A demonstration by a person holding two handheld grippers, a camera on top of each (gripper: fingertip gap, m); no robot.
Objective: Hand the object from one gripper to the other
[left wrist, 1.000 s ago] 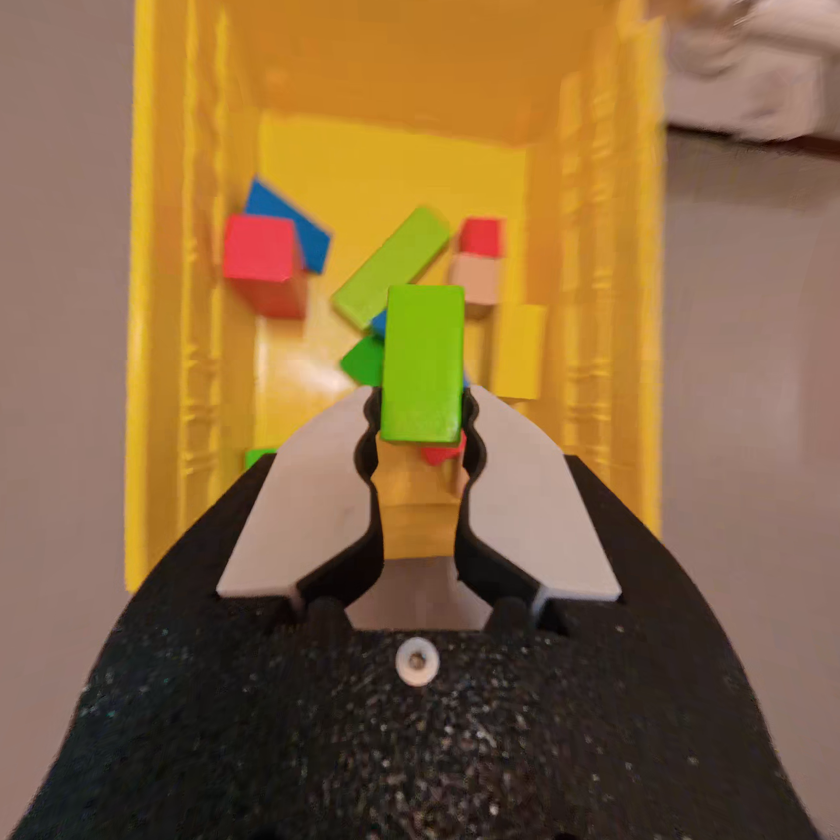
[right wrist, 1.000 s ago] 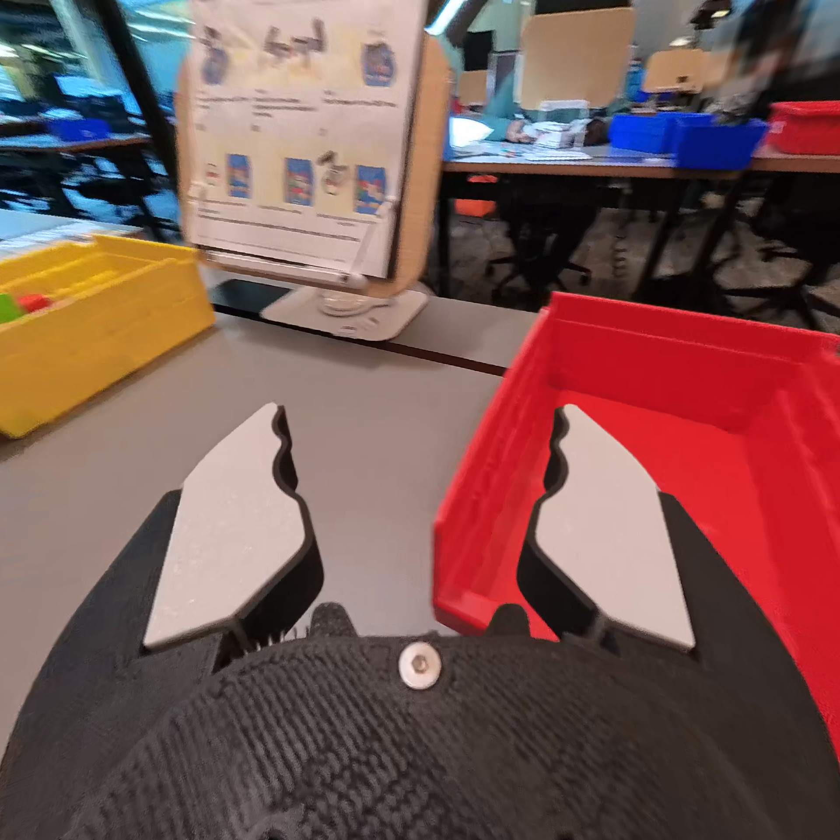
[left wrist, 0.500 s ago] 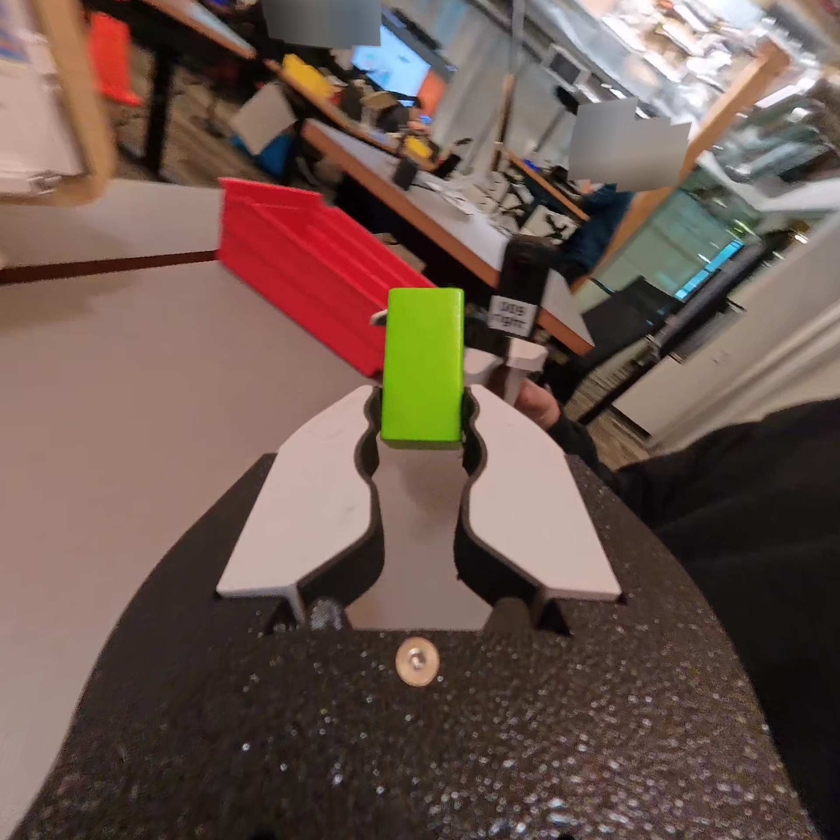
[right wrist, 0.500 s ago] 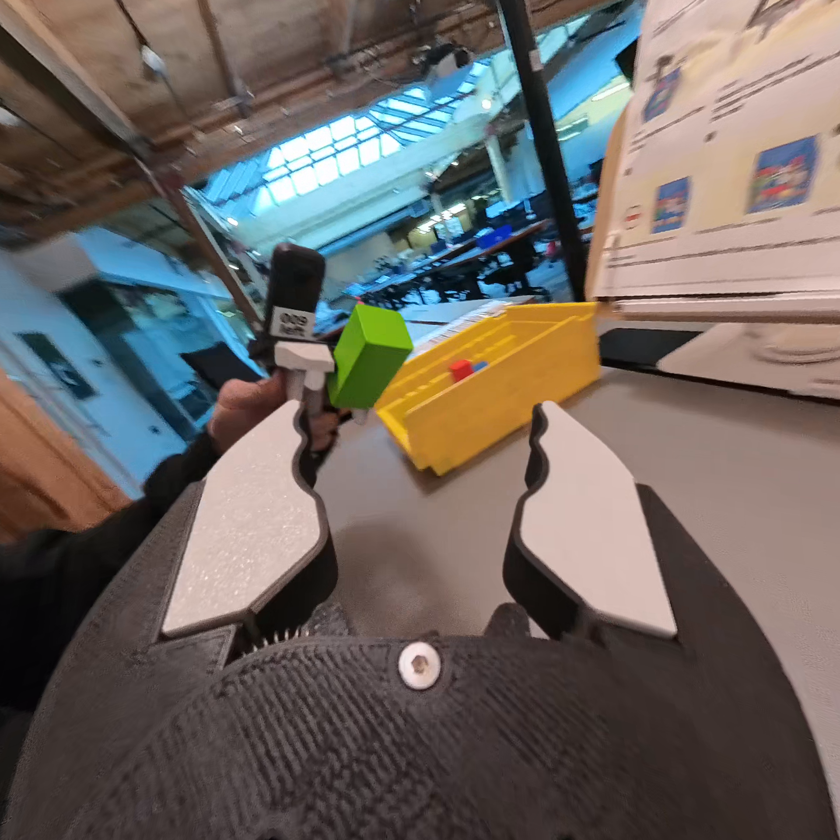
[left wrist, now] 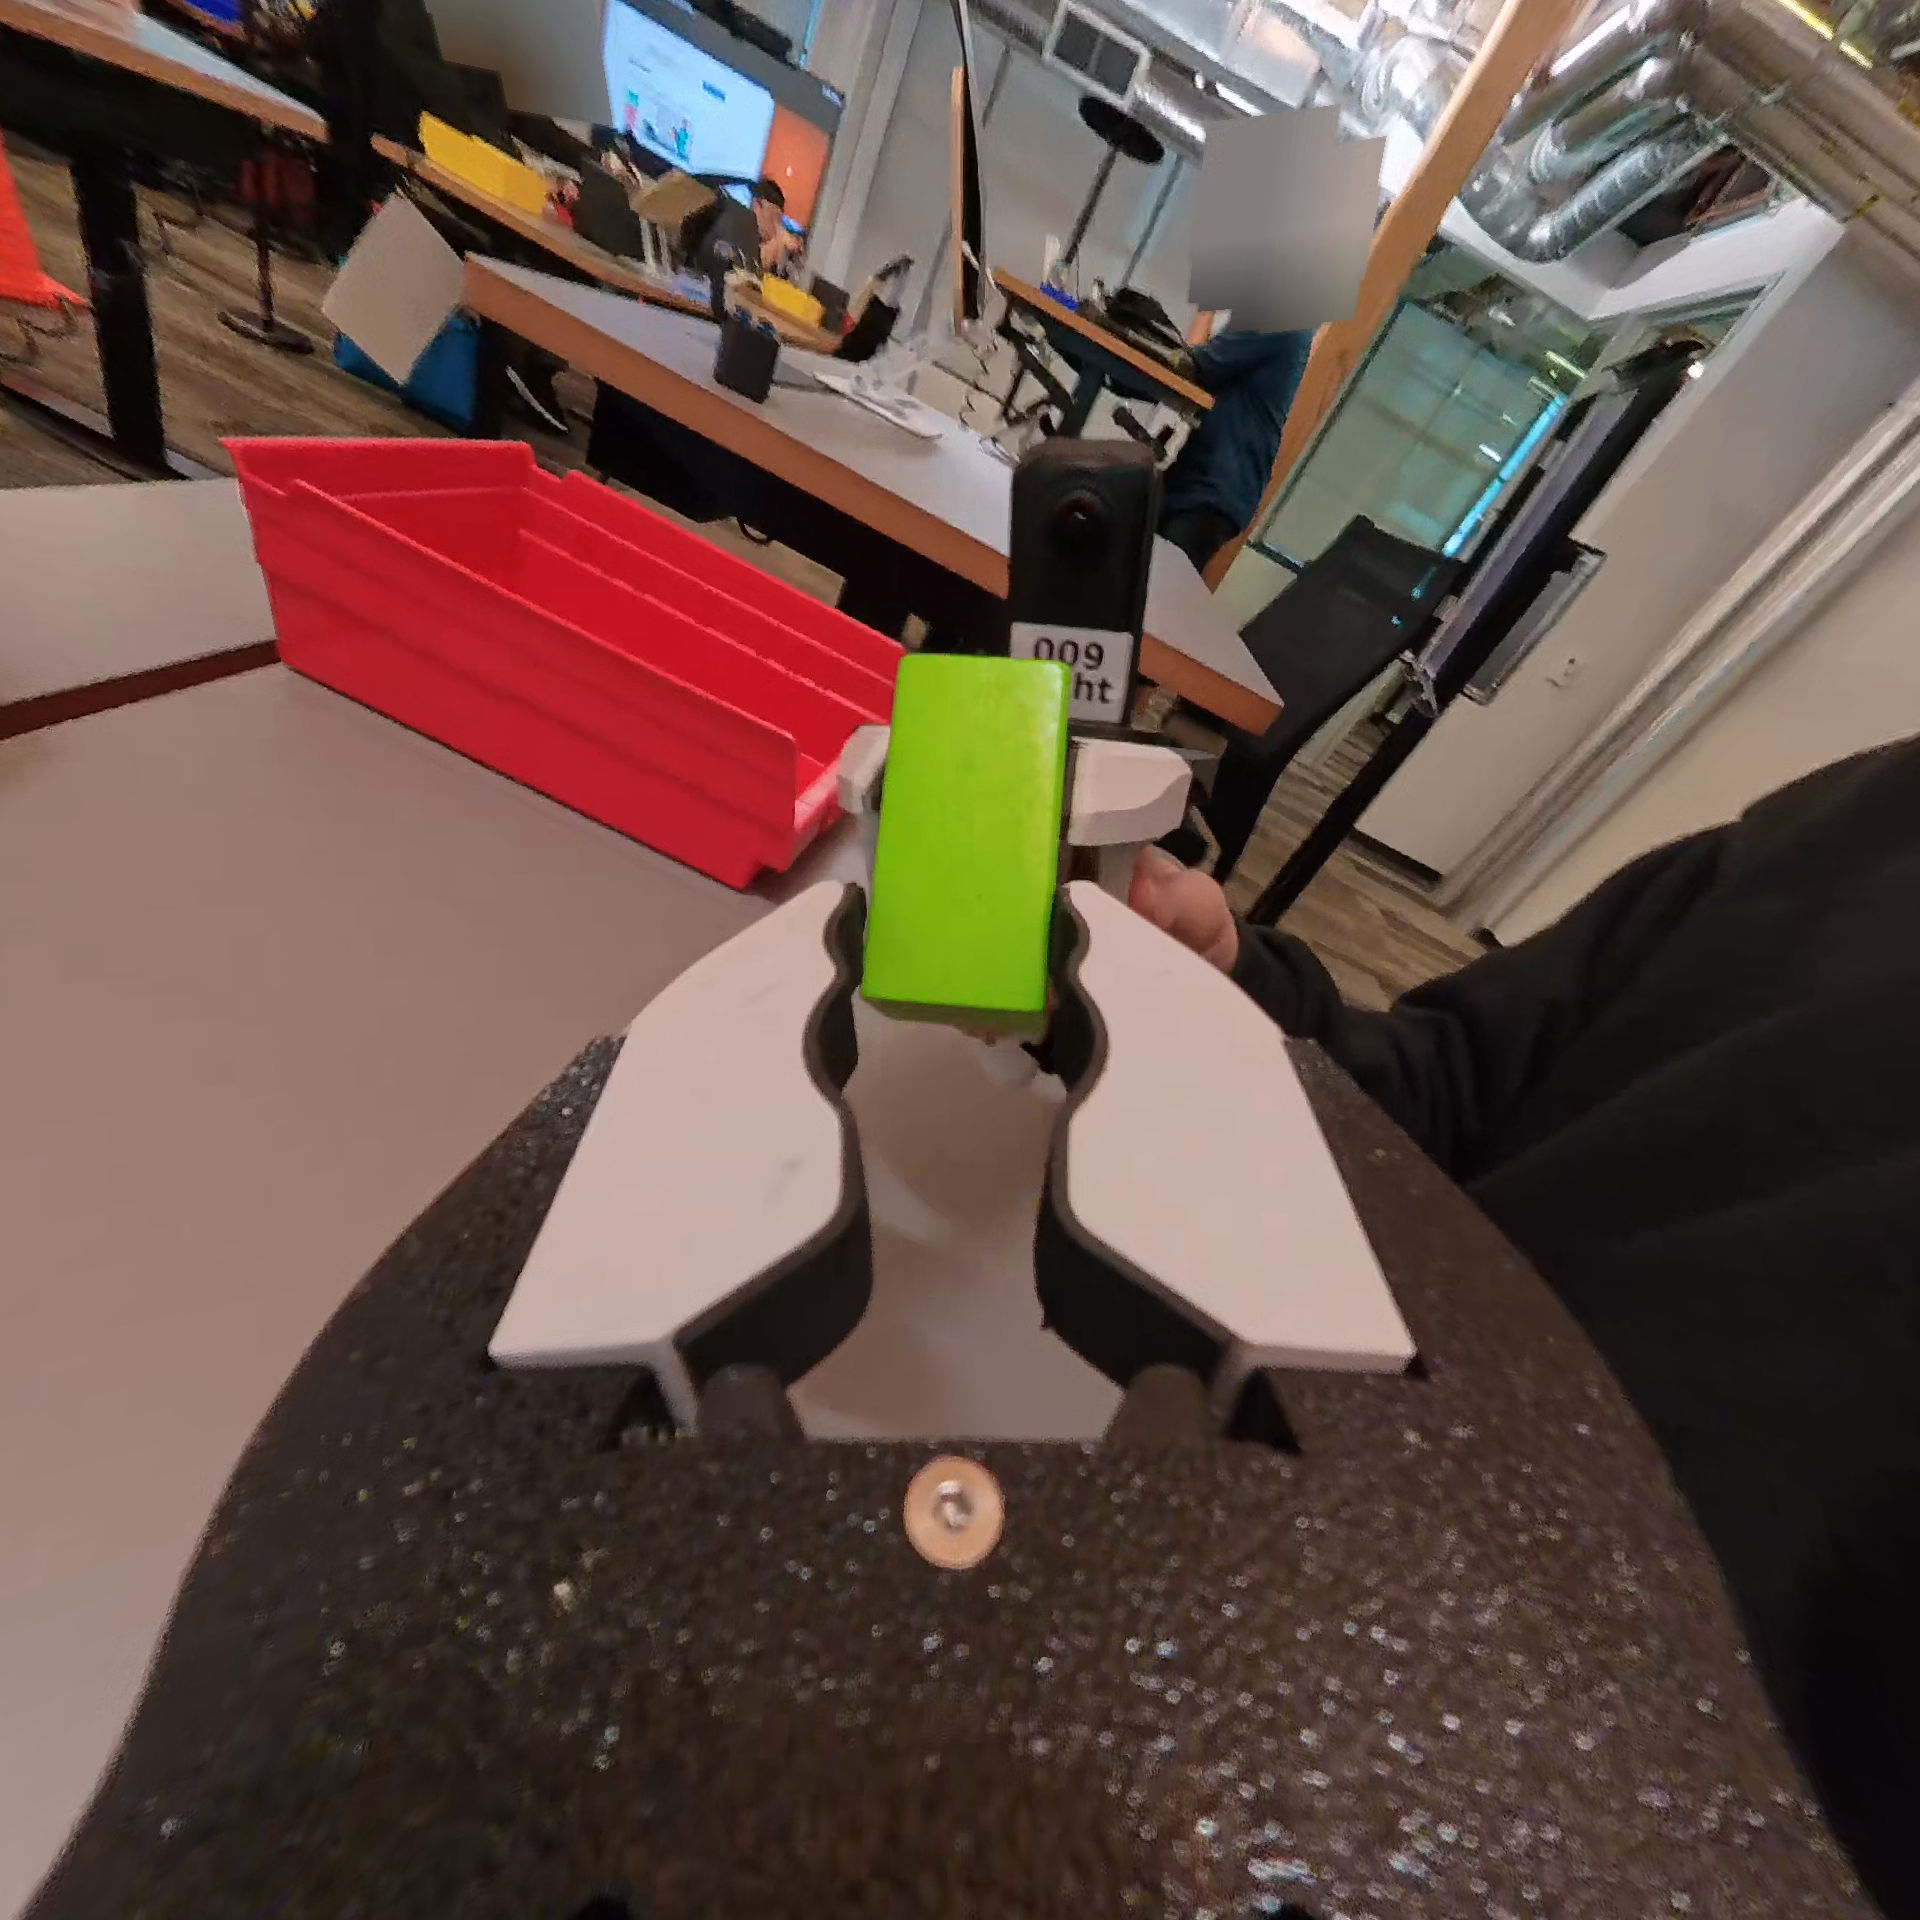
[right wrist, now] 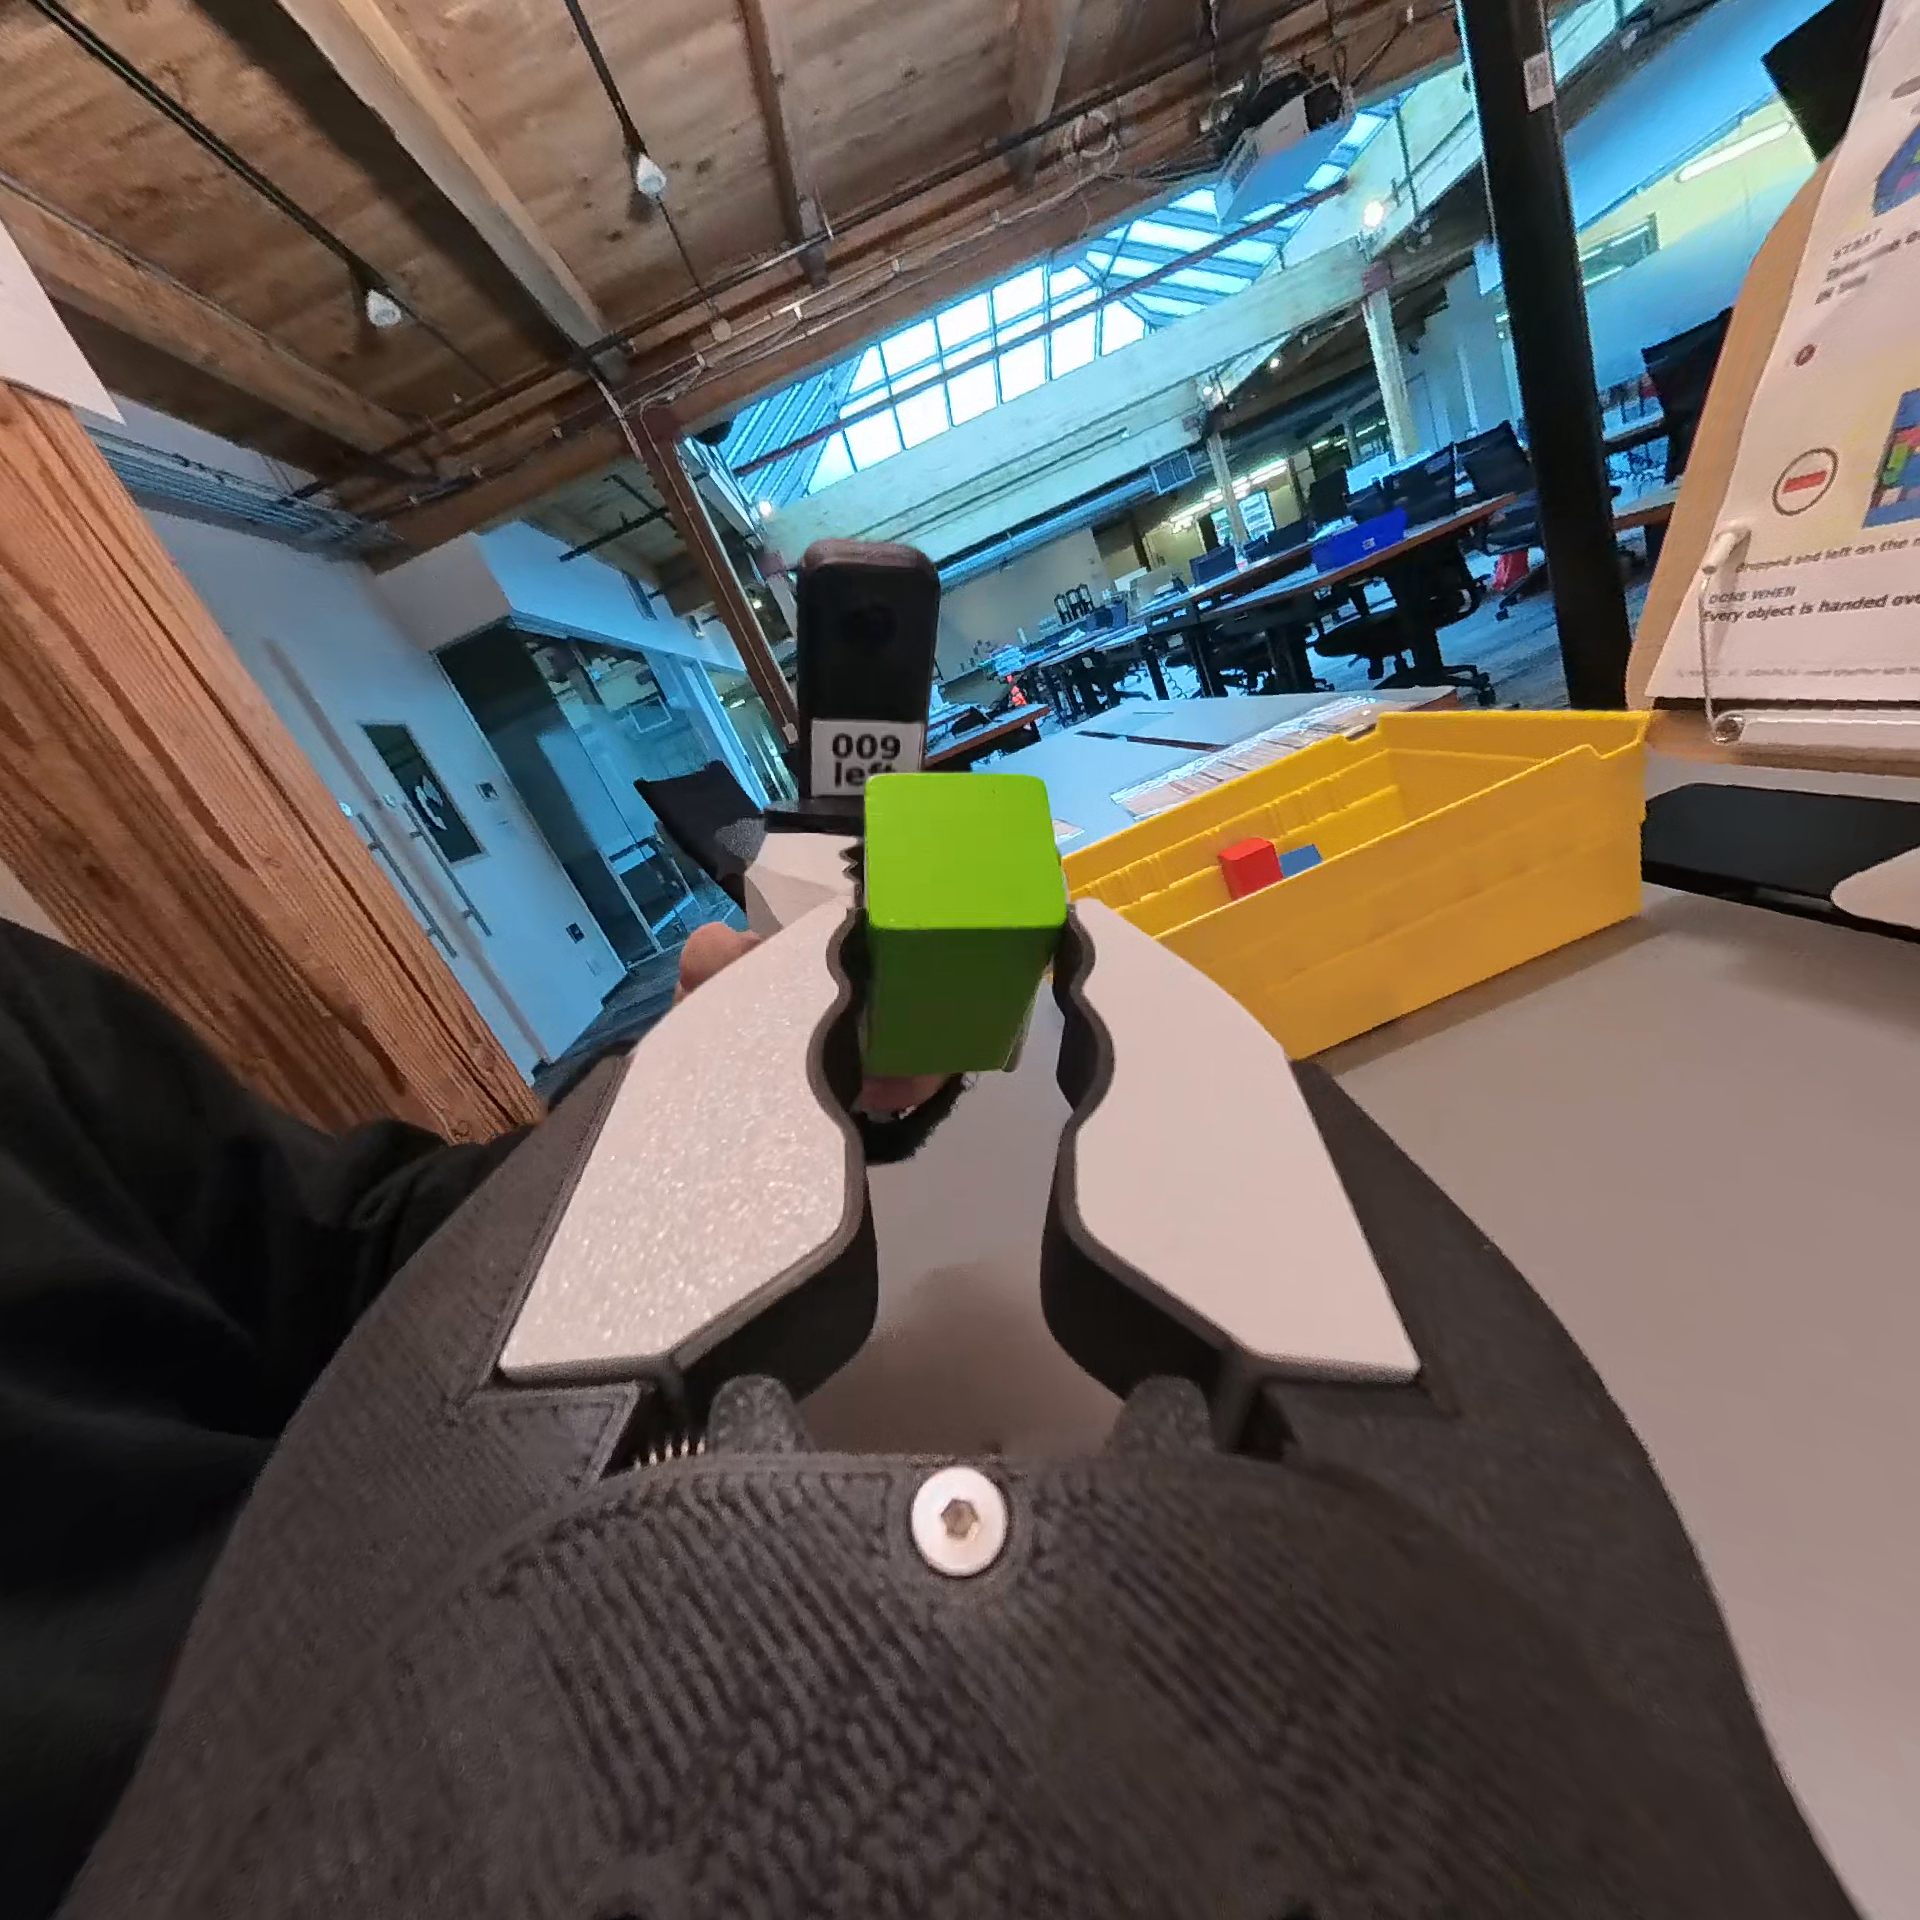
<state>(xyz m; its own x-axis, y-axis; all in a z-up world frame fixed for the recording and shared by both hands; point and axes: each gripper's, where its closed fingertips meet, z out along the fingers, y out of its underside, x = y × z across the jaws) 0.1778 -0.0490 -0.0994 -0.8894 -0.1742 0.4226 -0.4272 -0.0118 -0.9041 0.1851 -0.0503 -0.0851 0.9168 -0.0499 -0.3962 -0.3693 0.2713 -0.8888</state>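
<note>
So we had both grippers on the green block (left wrist: 966, 847) at once, mid-air above the grey table (left wrist: 312, 987). In the left wrist view the block sat dead centre of the frame, long side running up and away from us. Our left gripper (left wrist: 956, 961) was clamped on its near end, dark pads tight against both side faces. The right gripper (left wrist: 1013, 790) came in from the far side, just above centre; its white fingers (left wrist: 1127, 795) flanked the block's upper half, one on each side.

Right wrist view agreed. Block (right wrist: 961, 914) was at frame centre with our right gripper (right wrist: 956, 971) closed on it, pads (right wrist: 1070, 977) against both flanks with no gap showing. The left gripper (right wrist: 805, 883) was behind the block, partly hidden by it, and we could see only one of its fingers there.

A red bin (left wrist: 540, 644) lay on the table at middle left of the left view, well apart from the block. A yellow bin (right wrist: 1455, 894) sat at middle right of the right view, with a small red block (right wrist: 1250, 868) and a blue one (right wrist: 1299, 859) inside it. A clipboard stand with a printed sheet (right wrist: 1797, 468) filled the right edge. A dark sleeve (left wrist: 1662, 1143) covered the right side of the left view.
</note>
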